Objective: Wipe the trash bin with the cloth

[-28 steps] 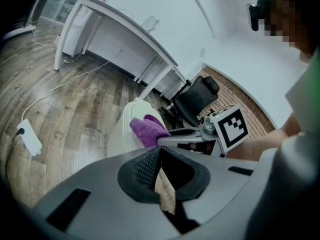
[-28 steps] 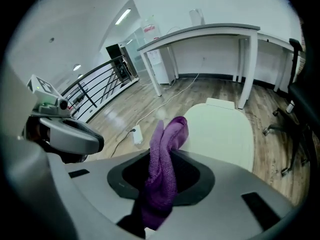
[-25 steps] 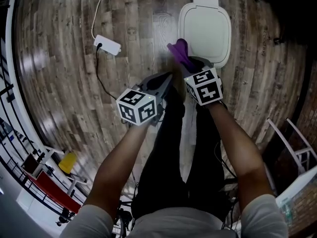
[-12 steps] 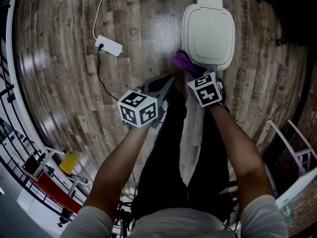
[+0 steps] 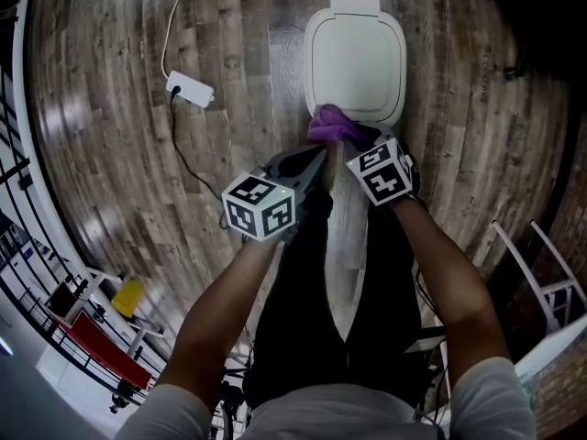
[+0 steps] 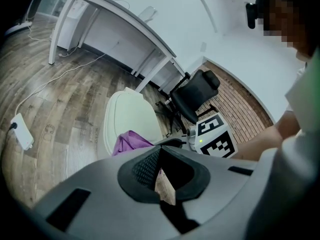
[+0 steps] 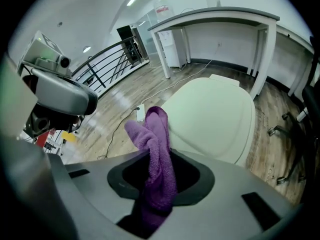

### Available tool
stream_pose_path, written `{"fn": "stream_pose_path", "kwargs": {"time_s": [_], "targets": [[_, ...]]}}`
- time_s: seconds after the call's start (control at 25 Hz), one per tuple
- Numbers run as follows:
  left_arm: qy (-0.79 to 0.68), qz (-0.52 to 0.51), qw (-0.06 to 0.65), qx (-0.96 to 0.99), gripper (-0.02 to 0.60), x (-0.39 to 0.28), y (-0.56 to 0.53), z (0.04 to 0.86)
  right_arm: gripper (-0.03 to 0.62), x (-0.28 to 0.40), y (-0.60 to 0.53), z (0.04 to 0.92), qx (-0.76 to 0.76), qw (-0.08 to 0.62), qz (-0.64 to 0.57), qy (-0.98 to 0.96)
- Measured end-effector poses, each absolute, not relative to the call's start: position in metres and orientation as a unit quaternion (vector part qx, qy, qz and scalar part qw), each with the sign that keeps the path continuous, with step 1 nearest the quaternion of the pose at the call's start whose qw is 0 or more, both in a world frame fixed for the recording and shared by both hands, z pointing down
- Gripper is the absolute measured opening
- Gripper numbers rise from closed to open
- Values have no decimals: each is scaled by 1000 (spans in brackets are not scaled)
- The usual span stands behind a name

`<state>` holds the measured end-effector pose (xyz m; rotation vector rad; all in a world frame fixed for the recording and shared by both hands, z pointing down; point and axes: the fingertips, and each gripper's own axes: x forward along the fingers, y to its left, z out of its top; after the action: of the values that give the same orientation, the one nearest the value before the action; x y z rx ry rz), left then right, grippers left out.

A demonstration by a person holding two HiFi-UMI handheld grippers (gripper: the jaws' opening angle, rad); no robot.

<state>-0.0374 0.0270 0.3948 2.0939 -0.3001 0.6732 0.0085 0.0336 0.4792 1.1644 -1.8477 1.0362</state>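
The white trash bin [image 5: 354, 55] stands on the wood floor with its lid closed; it also shows as the bin [image 6: 127, 120] and the bin [image 7: 215, 116]. My right gripper [image 5: 356, 138] is shut on a purple cloth [image 5: 331, 125], which rests against the near edge of the lid. In the right gripper view the cloth [image 7: 155, 149] hangs bunched between the jaws of the right gripper [image 7: 158, 173]. My left gripper [image 5: 310, 159] hovers just left of it, shut with nothing held. From the left gripper [image 6: 161, 158] I see the cloth [image 6: 128, 143] at the bin's rim.
A white power strip [image 5: 190, 90] with its cable lies on the floor to the left. A yellow object [image 5: 127, 297] and a railing sit at the lower left, a white rack [image 5: 543, 273] at the right. A white desk [image 6: 125, 34] and black office chair [image 6: 196, 91] stand behind the bin.
The right gripper has carried the cloth from the lid's near-left corner toward the middle of its near edge. The left gripper has hardly moved.
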Motion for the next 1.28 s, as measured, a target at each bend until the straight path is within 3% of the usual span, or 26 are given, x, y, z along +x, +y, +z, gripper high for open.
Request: {"fn": "stream_pose_path", "kwargs": {"time_s": [1.28], "targets": [[-57, 323, 438, 837, 5, 99, 89, 421, 106, 140, 101, 496, 503, 279, 456, -679]]}}
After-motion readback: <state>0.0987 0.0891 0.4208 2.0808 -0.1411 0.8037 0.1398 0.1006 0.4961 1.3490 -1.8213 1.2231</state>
